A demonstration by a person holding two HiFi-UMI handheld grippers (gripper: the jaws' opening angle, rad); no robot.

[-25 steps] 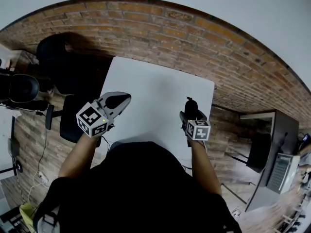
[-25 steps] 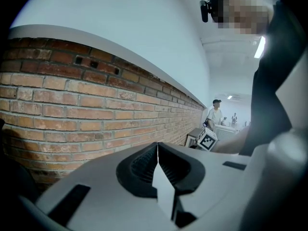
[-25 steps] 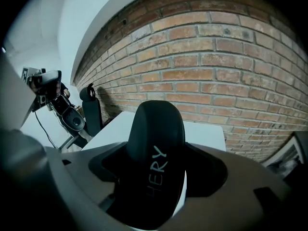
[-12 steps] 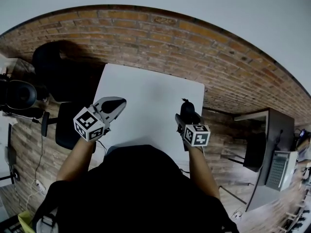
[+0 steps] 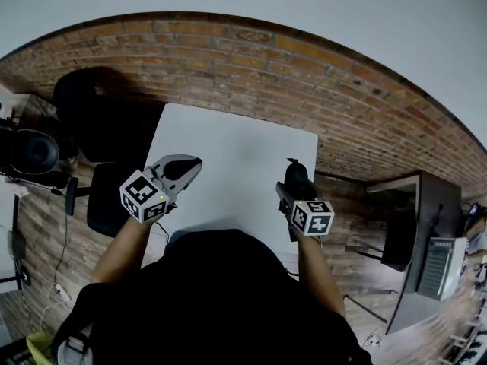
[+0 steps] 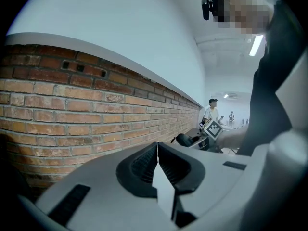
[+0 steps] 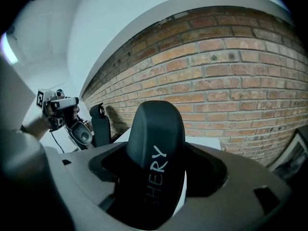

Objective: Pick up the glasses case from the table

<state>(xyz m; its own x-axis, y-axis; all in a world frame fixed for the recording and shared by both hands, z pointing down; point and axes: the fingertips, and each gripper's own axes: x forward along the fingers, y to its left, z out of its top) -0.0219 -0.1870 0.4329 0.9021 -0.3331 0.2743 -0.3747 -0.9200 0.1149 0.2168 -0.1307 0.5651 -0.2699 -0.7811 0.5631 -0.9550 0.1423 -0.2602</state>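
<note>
A black glasses case with pale lettering stands upright between the jaws of my right gripper, which is shut on it. From the head view the case is lifted over the right side of the white table, with my right gripper behind it. My left gripper hovers over the table's left edge. In the left gripper view its jaws meet with nothing between them, pointing at the brick wall.
A brick wall runs behind the table. A black office chair stands at the table's left. A dark desk with equipment is to the right. In the left gripper view a person stands far off.
Both grippers have drifted slightly toward me within the view as the head camera shifted. The right gripper keeps the case raised; the left stays shut.
</note>
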